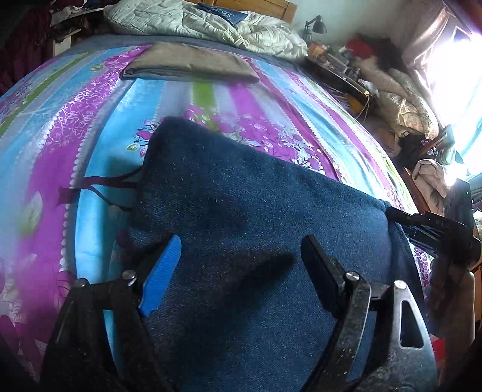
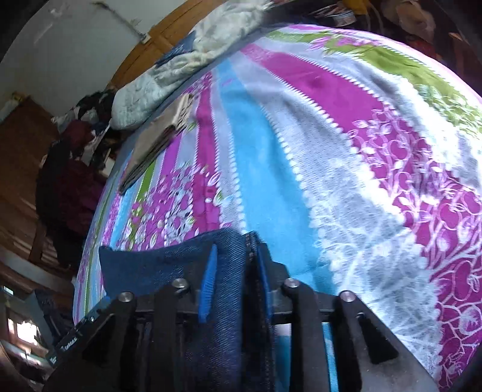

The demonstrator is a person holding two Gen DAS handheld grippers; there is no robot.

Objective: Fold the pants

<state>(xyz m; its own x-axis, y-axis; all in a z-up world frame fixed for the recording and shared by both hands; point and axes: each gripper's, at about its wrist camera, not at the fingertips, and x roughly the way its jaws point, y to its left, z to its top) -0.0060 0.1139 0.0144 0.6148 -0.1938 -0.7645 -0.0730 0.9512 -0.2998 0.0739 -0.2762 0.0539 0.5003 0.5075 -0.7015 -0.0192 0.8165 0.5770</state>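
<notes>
The blue pants (image 1: pixel 247 211) lay folded on the striped floral bedsheet (image 1: pixel 90 126) of the bed, directly under and ahead of the left hand-held gripper (image 1: pixel 241 256), whose 2 fingers stood wide apart above the denim, gripping nothing. At the pants' right edge, the right hand-held gripper (image 2: pixel 233 271) was clamped narrow on a thick fold of the denim, fabric bunched between its blue pads (image 2: pixel 208 283). A folded tan cloth (image 1: pixel 189 64) lay well apart, nearer the rumpled quilt (image 1: pixel 211 24).
</notes>
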